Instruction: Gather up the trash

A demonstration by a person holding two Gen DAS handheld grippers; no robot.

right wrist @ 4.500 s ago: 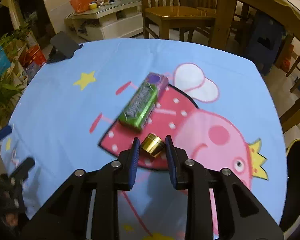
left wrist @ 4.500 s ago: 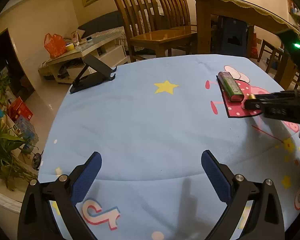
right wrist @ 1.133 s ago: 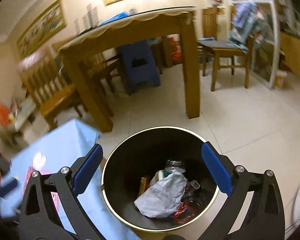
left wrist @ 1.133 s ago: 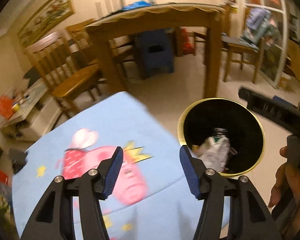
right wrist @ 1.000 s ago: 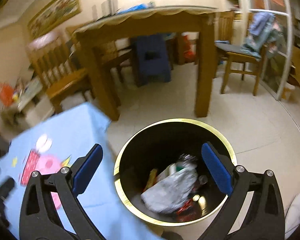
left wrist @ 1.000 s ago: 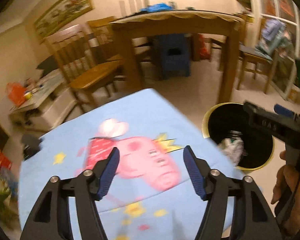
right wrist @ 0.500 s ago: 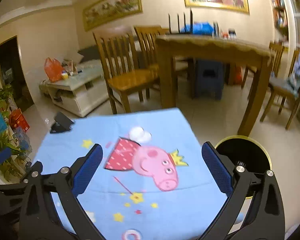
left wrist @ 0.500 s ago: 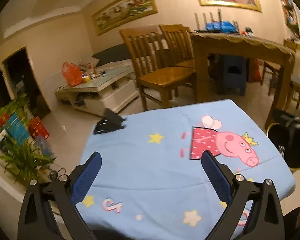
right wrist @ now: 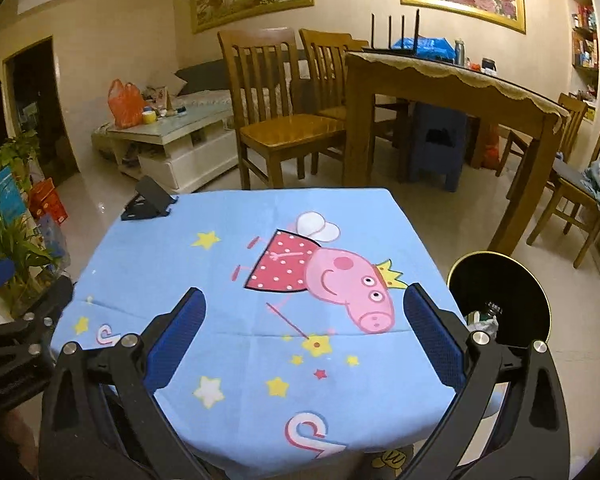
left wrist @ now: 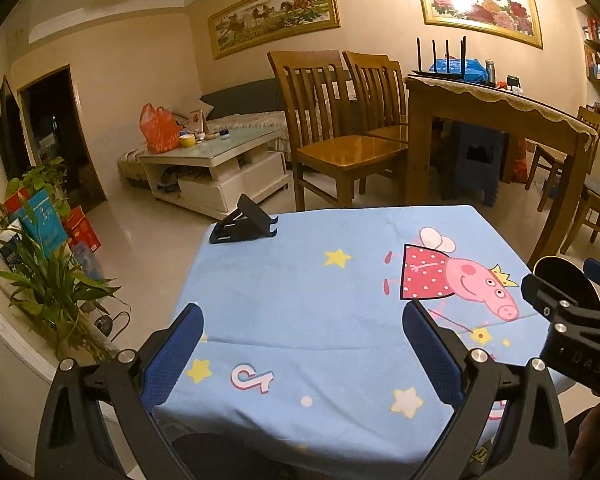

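Both grippers hover over the near edge of a small table under a blue cartoon-pig cloth [left wrist: 300, 300] [right wrist: 236, 280]. My left gripper [left wrist: 302, 344] is open with nothing between its blue pads. My right gripper [right wrist: 304, 338] is open too, and empty. A black trash bin with a gold rim [right wrist: 500, 296] stands on the floor right of the table, holding crumpled white paper and a bottle [right wrist: 484, 320]; its rim [left wrist: 556, 264] peeks out behind the right gripper's body [left wrist: 572, 332] in the left wrist view. No trash shows on the cloth.
A black phone stand [left wrist: 244, 226] [right wrist: 148, 200] sits at the table's far left corner. Beyond are wooden chairs [left wrist: 340, 136], a tall wooden dining table [right wrist: 452, 88], a blue stool [right wrist: 436, 144] and a white coffee table [left wrist: 216, 160]. Potted plants [left wrist: 48, 288] stand left.
Both grippers swung from above the trash bin back left to the table's near side and rose. The left jaws widened. The green pack and gold cap seen earlier are gone from the cloth.
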